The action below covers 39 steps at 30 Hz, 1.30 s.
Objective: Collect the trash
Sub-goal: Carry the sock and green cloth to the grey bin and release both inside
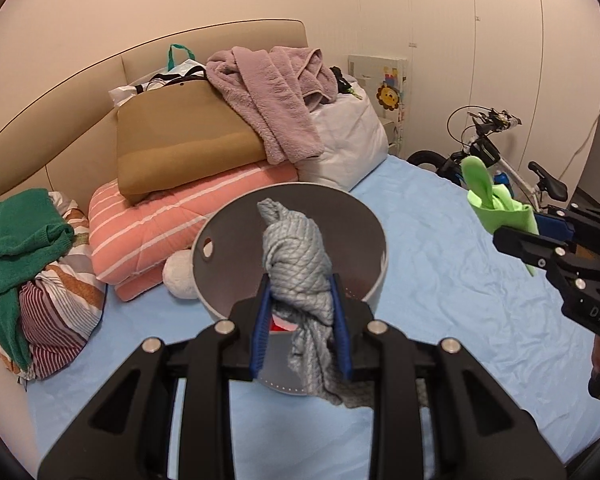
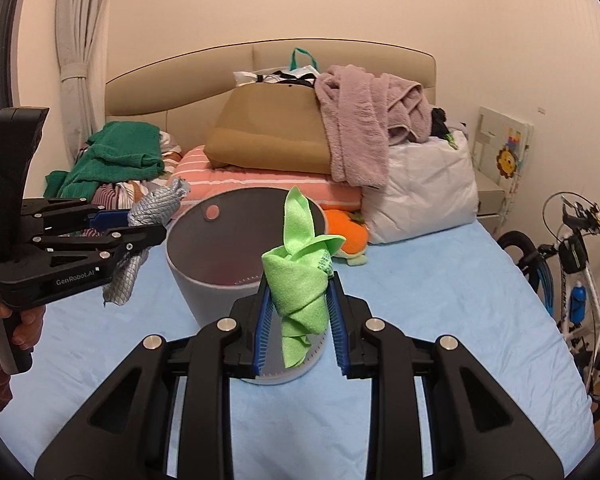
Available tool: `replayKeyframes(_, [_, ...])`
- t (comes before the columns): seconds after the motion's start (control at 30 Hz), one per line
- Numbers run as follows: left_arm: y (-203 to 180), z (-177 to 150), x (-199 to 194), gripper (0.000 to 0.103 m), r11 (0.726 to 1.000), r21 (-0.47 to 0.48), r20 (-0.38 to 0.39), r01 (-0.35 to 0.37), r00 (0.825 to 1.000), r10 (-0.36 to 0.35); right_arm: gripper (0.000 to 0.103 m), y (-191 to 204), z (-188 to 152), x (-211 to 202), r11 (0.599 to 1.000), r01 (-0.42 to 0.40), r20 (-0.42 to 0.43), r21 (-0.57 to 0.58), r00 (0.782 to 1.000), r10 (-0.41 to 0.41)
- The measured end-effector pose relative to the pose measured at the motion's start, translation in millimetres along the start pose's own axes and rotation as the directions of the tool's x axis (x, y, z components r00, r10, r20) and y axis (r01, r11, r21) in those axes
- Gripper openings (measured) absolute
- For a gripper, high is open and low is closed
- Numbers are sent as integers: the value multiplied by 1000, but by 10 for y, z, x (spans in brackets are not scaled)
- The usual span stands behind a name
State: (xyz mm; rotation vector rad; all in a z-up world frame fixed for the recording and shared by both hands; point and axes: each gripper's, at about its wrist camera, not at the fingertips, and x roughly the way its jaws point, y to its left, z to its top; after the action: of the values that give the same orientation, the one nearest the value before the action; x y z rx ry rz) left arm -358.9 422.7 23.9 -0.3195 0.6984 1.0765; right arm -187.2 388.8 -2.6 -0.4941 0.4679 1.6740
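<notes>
A grey round bin (image 1: 374, 280) stands on the blue bed sheet; it also shows in the right wrist view (image 2: 188, 280). My left gripper (image 1: 300, 300) is shut on a knotted grey cloth (image 1: 296, 256) and holds it just in front of the bin's near rim. In the right wrist view the left gripper (image 2: 140, 226) with the grey cloth (image 2: 156, 204) is to the left of the bin. My right gripper (image 2: 298, 296) is shut on a crumpled green cloth (image 2: 300, 276) just before the bin. In the left wrist view the right gripper (image 1: 540, 232) holds the green cloth (image 1: 496, 196) to the right of the bin.
Folded bedding (image 1: 172, 216), a tan cushion (image 1: 180, 140), a mauve robe (image 1: 276, 92) and a white bag (image 1: 344, 140) pile against the headboard. Green and striped clothes (image 1: 24, 256) lie at the left. An orange plush (image 2: 352, 236) lies behind the bin. A bicycle (image 2: 576, 264) stands right of the bed.
</notes>
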Motion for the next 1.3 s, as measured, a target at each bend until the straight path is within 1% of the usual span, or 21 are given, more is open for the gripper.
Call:
replayKeyframes(0.13, [200,162,32,28,1000,-19,-23,-10,1000,10,25,162,337,204,998,-57,-24,-30,998,56])
replayKeyframes(0.27, [352,326,4,28,999,-38,-40,0,999,-1,25,229,636,345,995,-93,-41,-30,995,92])
replayKeyframes(0.43, [420,576,-96,28,1000,-15,-13,-18,1000,18,25,248,942,451,992,-126,-51,-12,991,126])
replayKeyframes(0.57, [447,736,-93,29,999,-6,2,-39,999,39,25,259,1164,569,989,-145,-69,-1,987,144])
replayKeyframes(0.6, [465,773,-73,32,998,-6,4,-55,998,55,26,247,1216,595,989,-151,-69,5,986,151])
replayKeyframes(0.63, [486,801,-54,33,998,-8,6,-64,998,64,33,233,1267,628,987,-163,-70,10,984,164])
replayKeyframes(0.67, [515,825,-30,33,998,-18,4,-64,998,64,45,216,1304,665,986,-167,-76,16,983,167])
replayKeyframes(0.7, [551,843,3,38,997,-36,-3,-63,998,63,52,202,1341,702,987,-158,-78,23,984,159])
replayKeyframes(0.73, [597,853,42,43,996,-61,-14,-60,998,60,58,196,1358,728,989,-144,-79,25,986,146])
replayKeyframes(0.8, [653,852,104,51,995,-89,-26,-49,999,46,58,209,1389,787,991,-133,-90,14,987,133])
replayKeyframes(0.9, [647,815,139,52,995,-87,-31,-49,998,46,58,222,1365,796,991,-131,-89,12,987,132])
replayKeyframes(1.03, [568,751,118,52,997,-62,-27,-40,999,39,58,243,1245,753,993,-115,-91,-15,989,113])
replayKeyframes(1.1, [506,726,88,52,998,-47,-19,-38,999,37,58,235,1160,711,994,-107,-89,-17,990,105])
replayKeyframes(1.3, [233,637,37,52,1000,-4,-15,0,1000,0,58,141,837,522,998,-61,-96,-15,994,60])
